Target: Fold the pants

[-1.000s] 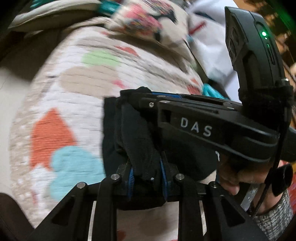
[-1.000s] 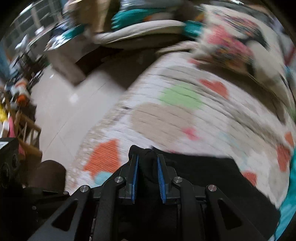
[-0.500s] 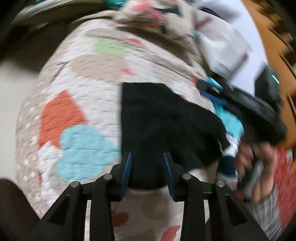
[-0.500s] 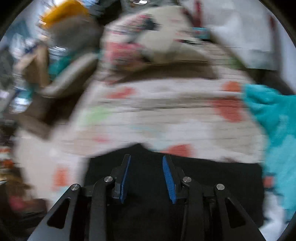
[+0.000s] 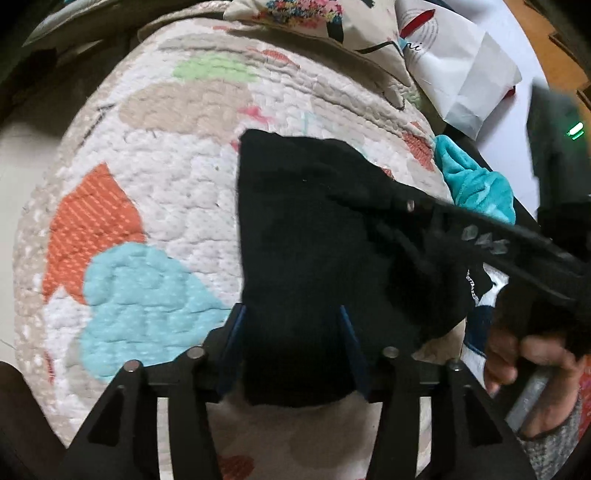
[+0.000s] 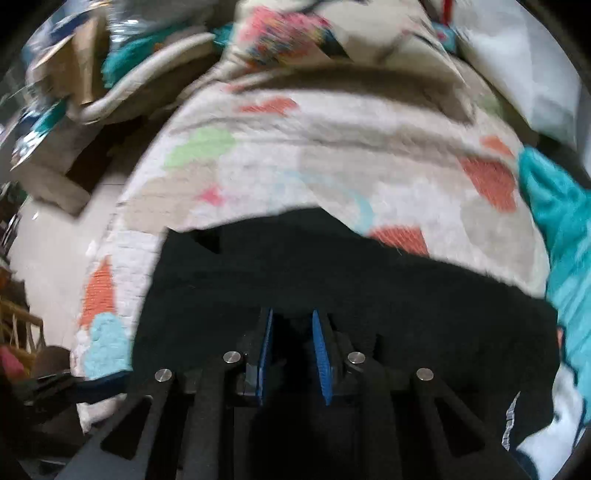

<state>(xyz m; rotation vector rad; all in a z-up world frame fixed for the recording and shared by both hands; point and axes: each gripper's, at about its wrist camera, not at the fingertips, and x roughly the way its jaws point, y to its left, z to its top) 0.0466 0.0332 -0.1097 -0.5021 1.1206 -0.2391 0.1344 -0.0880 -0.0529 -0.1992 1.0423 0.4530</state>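
The black pants lie folded into a compact block on a quilt with coloured hearts. My left gripper is open, its blue pads either side of the near end of the pants. My right gripper hovers over the pants with its pads parted and nothing clearly between them. It also shows in the left wrist view, reaching across the right side of the pants with the hand that holds it.
A teal cloth lies at the quilt's right edge. A patterned pillow and white paper sit at the back. The floor lies off the quilt's left edge, with clutter beyond.
Both grippers have let go of the pants and opened. The pants dropped flat on the quilt. The right gripper swung away to the right, then came back over the pants.
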